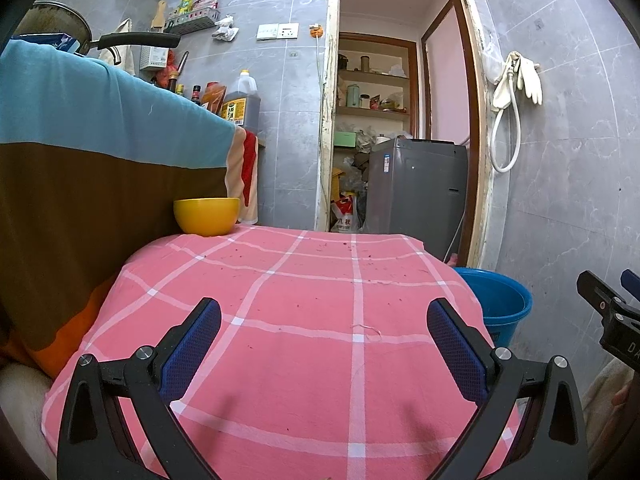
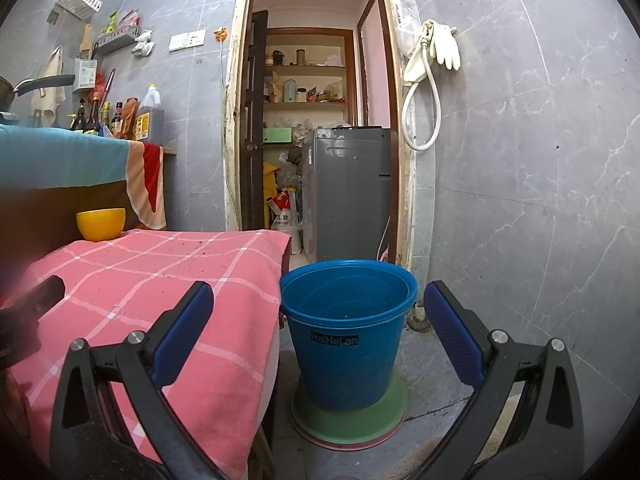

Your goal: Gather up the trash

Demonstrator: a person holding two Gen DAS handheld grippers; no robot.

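Note:
My left gripper (image 1: pixel 324 340) hangs open over a table with a pink checked cloth (image 1: pixel 304 320), nothing between its blue pads. Small dark crumbs (image 1: pixel 320 248) are scattered over the cloth's far part. A yellow bowl (image 1: pixel 207 215) stands at the table's far left corner. My right gripper (image 2: pixel 320 332) is open too, held in front of a blue bucket (image 2: pixel 347 336) on the floor to the right of the table. The bucket stands on a green disc (image 2: pixel 352 420) and looks empty inside. The bucket (image 1: pixel 500 304) also shows at the table's right edge in the left wrist view.
A counter draped in blue, brown and orange cloth (image 1: pixel 100 152) rises left of the table, with bottles (image 1: pixel 240 100) and a pan (image 1: pixel 64 28) on top. Behind is an open doorway with a grey appliance (image 2: pixel 347 192) and shelves. A hose and gloves (image 2: pixel 432 64) hang on the tiled wall.

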